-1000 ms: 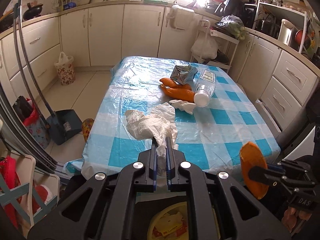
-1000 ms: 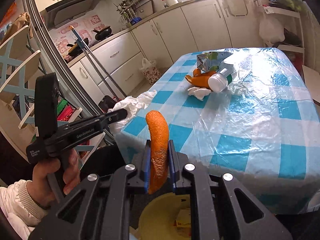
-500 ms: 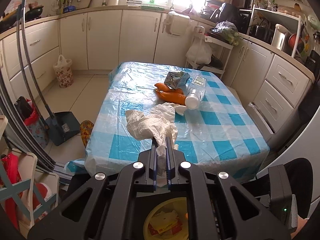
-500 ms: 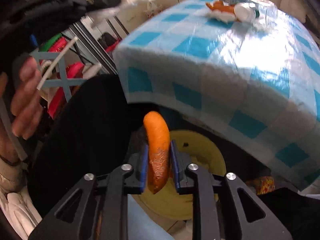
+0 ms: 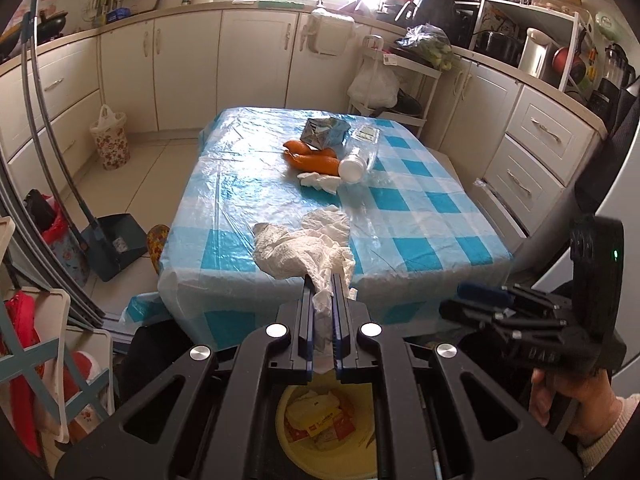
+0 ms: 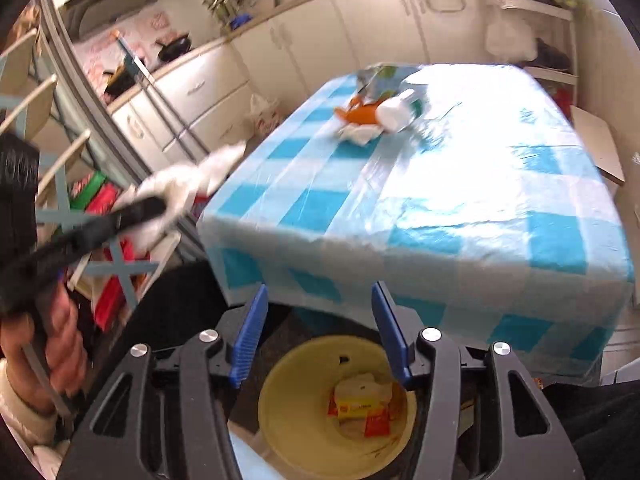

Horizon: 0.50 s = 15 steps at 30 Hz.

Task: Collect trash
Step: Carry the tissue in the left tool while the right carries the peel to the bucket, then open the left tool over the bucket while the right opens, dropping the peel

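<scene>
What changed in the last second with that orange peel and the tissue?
The right gripper let the orange peel go over the yellow bin; its jaws are opening with nothing between them. The left gripper stays clamped on the white tissue. The table's trash is unmoved.

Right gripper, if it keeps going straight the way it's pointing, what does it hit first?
Probably the draped tablecloth on the table's near side. The right gripper, jaws opening and empty, aims there, above the yellow bin; depth is uncertain.
</scene>
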Motion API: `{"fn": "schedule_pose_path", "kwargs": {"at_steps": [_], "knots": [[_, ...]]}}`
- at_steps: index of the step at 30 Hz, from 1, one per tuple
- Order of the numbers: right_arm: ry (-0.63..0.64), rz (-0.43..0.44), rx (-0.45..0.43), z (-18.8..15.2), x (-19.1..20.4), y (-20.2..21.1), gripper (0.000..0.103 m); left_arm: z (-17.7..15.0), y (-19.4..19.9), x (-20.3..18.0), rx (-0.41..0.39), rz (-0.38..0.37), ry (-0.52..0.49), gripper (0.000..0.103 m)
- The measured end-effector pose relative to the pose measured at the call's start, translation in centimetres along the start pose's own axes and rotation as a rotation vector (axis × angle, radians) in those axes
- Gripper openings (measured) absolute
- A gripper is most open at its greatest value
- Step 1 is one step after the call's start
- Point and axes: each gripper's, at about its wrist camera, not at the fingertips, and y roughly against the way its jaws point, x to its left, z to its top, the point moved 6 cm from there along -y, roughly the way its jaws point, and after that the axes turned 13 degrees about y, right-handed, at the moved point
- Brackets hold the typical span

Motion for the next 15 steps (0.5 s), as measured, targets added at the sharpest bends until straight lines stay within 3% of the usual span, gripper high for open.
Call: {"fn": "schedule_pose_path", "kwargs": {"at_steps": [9, 15], "knots": [[-0.102, -0.012, -0.067, 0.8, -2.2, 1.4, 0.054, -6.5, 0.1, -1.7, 0.215, -0.076, -0.062, 0.007], [-0.084, -0.019, -0.073, 0.8, -1.8, 1.6, 0.054, -11.4, -2.8, -2.5, 0.414, -0.063, -0.140, 0.007]]}}
